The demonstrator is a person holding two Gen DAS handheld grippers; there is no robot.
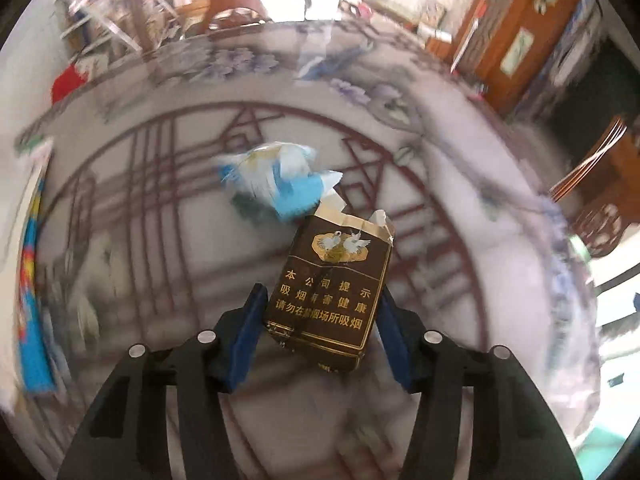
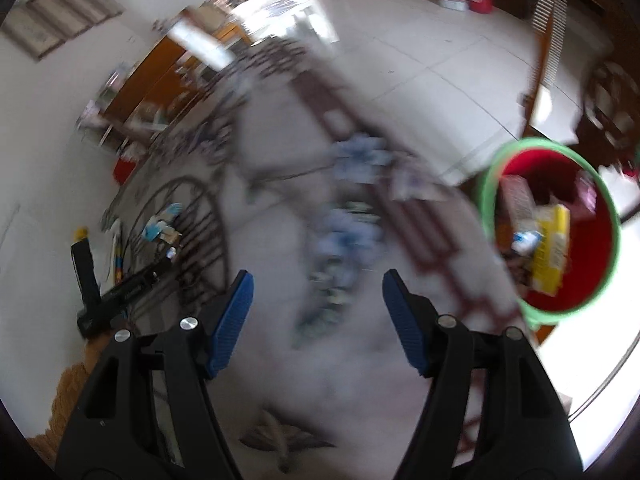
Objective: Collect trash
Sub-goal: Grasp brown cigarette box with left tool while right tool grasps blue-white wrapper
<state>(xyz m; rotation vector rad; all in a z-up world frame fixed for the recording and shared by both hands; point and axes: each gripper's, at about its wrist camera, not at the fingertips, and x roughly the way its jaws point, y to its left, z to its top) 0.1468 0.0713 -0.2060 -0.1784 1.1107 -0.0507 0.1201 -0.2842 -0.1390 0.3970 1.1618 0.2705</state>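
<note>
Left wrist view, left edge of frame: blurred blue-and-yellow strip, unidentified. Centre, slightly above middle: crumpled blue-and-white wrapper [image 1: 280, 180] lying on patterned tablecloth [image 1: 140, 200], just beyond torn top of cigarette pack [image 1: 332, 288]. Lower centre: left gripper [image 1: 322, 320] closed on the brown pack, blue pads against both narrow sides near its lower end; pack upright between fingers, top ripped open, bottom corner dented.

Handling judgement: pack looks like thin card, probably empty or nearly so, hence light, easily crushed, not slippery. Grip across narrow sides near the base looks adequate; harder squeeze would likely just collapse it. Wrapper judged soft, featherlight, best pinched at a bunched ridge rather than a flat edge.

Right wrist view, left of frame: the other handheld gripper seen from outside, black, with more blue-and-white scraps [image 2: 160, 228] just above it on the cloth. Lower centre: right gripper [image 2: 318, 300] with jaws apart, nothing between pads, only blurred floral print beneath. Right of frame: red bin with green rim [image 2: 486, 184], beside table edge, already holding a yellow box [image 2: 554, 248] and other litter.

Step in hand, judged: carry pack across to bin, release above opening.
</note>
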